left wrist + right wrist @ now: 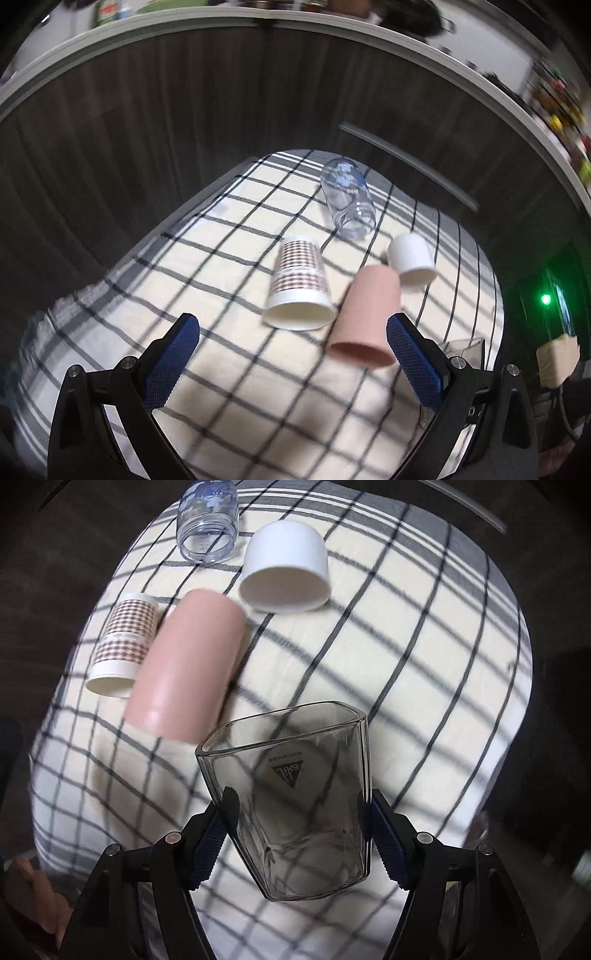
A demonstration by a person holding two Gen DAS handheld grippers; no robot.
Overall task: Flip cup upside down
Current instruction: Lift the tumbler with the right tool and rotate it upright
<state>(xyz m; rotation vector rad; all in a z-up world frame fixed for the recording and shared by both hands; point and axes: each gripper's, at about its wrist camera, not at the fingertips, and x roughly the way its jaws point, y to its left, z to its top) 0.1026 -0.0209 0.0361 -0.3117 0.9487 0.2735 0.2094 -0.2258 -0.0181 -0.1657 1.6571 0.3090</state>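
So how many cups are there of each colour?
See-through cups: 2, the glass cup in the right gripper and the clear blue-tinted cup
Pink cup: 1
White cup: 1
Patterned paper cup: 1
Total: 5 cups

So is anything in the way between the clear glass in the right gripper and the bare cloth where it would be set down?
Nothing visible. The right gripper is shut on the clear glass, and the checked cloth around it is bare. The pink cup stands nearest, to the left, and the white cup farther back.
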